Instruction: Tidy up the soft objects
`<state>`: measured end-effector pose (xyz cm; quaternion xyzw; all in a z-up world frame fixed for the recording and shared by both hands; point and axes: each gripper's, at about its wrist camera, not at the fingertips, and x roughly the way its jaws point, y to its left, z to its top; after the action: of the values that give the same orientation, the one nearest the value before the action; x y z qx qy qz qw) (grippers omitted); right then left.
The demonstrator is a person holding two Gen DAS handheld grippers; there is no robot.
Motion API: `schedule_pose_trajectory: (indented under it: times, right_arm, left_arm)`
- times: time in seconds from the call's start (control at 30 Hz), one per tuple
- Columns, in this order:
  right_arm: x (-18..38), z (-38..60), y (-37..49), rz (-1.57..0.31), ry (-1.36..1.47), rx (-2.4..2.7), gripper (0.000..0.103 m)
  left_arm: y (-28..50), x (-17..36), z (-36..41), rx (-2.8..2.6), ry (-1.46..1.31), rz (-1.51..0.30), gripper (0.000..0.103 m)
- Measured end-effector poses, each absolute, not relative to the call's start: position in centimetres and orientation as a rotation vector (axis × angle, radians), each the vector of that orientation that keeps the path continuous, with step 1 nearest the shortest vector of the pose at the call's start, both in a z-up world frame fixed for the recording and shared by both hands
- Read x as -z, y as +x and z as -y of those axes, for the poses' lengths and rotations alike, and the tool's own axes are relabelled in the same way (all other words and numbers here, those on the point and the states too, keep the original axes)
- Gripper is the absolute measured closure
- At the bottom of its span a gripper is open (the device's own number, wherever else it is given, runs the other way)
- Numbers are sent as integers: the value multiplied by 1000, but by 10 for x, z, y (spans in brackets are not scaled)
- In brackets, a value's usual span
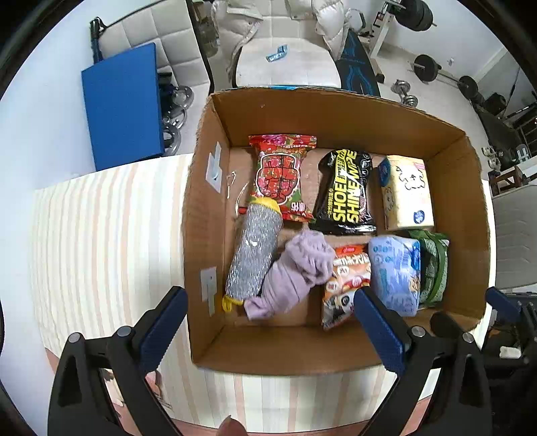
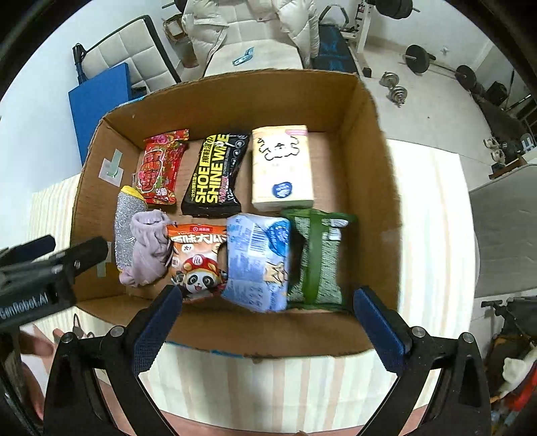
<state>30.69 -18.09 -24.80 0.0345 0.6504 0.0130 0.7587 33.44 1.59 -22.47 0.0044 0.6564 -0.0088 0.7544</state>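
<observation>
Open brown cardboard box [image 1: 335, 110] [image 2: 235, 97], standing on a cream-and-peach striped table surface [image 1: 100, 241] [image 2: 285, 379], contents in two rows. Far row, left to right: red floral-printed snack packet [image 1: 281, 177] [image 2: 160, 167]; black pouch lettered "SHOE SHINE WIPE" in yellow [image 1: 347, 193] [image 2: 214, 176]; cream tissue pack with a cartoon dog drawing [image 1: 406, 191] [image 2: 282, 167]. Near row, left to right: silver metallic scouring roll with yellow ends [image 1: 253, 255] [image 2: 126, 228], lying against the box's left wall and overlapping the red packet's near end; lilac knitted cloth, bunched [image 1: 295, 271] [image 2: 147, 248], touching the roll; orange snack bag with a panda figure [image 1: 345, 281] [image 2: 198, 261]; pale blue printed tissue pack [image 1: 396, 271] [image 2: 258, 261]; green-banded grey scouring pads in a clear wrapper [image 1: 433, 265] [image 2: 317, 258], nearest the right wall. Left gripper [image 1: 268, 322], black frame with blue pads: jaws wide apart, nothing between them, hovering over the box's near left corner. Right gripper [image 2: 266, 327], same make: jaws wide apart, holding nothing, above the box's near edge. Background: blue flat panel [image 1: 122, 104] [image 2: 97, 97]; white padded jacket [image 1: 278, 23] [image 2: 248, 23] on a chair; barbell weights [image 1: 426, 67] [image 2: 418, 58] on the floor.
</observation>
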Motion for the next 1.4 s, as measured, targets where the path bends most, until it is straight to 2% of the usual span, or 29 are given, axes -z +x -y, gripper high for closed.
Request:
schedule_pose_trajectory:
  times: [0.17,0.4,0.8,1.17,1.4]
  right_arm:
    - [214,187,287,-1358,72,-29,0]
    - [147,196,235,-1246,52,-32,0]
    - [41,217,118,-1065,67,-58,0]
    - [-30,227,38,-945,60,-86,0]
    - [-52,223,7,-911,34,-117,0]
  left_arm:
    - [311,197,-9,5,15,-1341,2]
    - [252,123,-1,-8,23,-1167,2]
    - [141,29,1,-21,-5,-1028,2]
    - [69,-16,12,12,-24,-969,2]
    - [40,-36,18,3,-15,-920,2]
